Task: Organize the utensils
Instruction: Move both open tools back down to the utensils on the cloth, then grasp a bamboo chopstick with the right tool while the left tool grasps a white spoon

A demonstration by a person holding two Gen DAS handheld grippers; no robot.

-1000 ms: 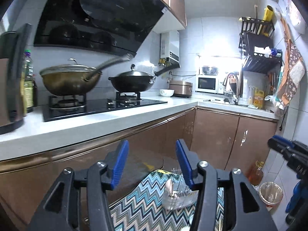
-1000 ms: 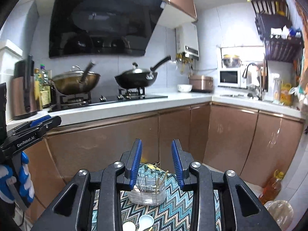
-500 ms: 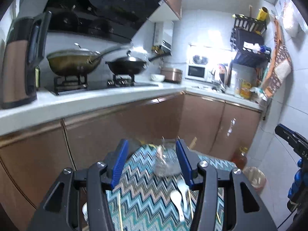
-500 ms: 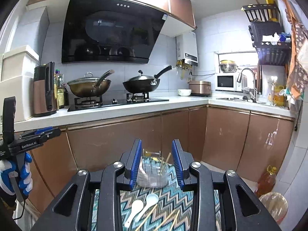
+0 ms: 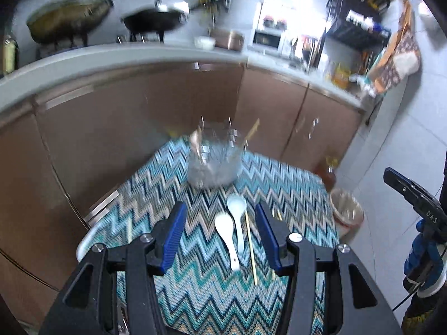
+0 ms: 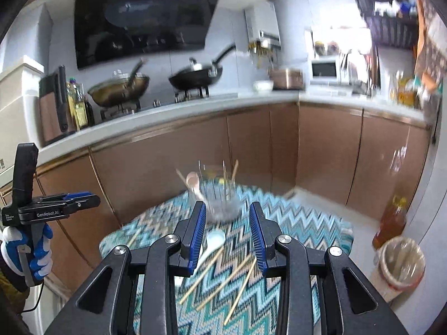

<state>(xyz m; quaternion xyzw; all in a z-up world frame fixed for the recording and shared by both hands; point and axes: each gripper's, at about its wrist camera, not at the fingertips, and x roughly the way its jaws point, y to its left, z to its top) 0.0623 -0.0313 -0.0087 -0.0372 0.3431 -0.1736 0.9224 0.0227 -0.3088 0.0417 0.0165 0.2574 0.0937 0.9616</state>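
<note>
Both grippers, left (image 5: 220,234) and right (image 6: 227,233), stand apart and empty above the cloth (image 5: 201,287). Ahead sits the clear holder (image 6: 223,201), likely fragile. Between the left's jaws lie two smooth spoons (image 5: 232,231), probably slippery; grip the handles. Chopsticks (image 6: 223,276) are light and thin; pinch mid-length.

A teal, white and navy zigzag tablecloth (image 5: 195,293) carries two white spoons (image 5: 227,234) before copper-brown cabinets (image 6: 167,178).

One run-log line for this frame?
left gripper: open, empty | right gripper: open, empty | white spoons, chopsticks: loose on table | holder: behind
</note>
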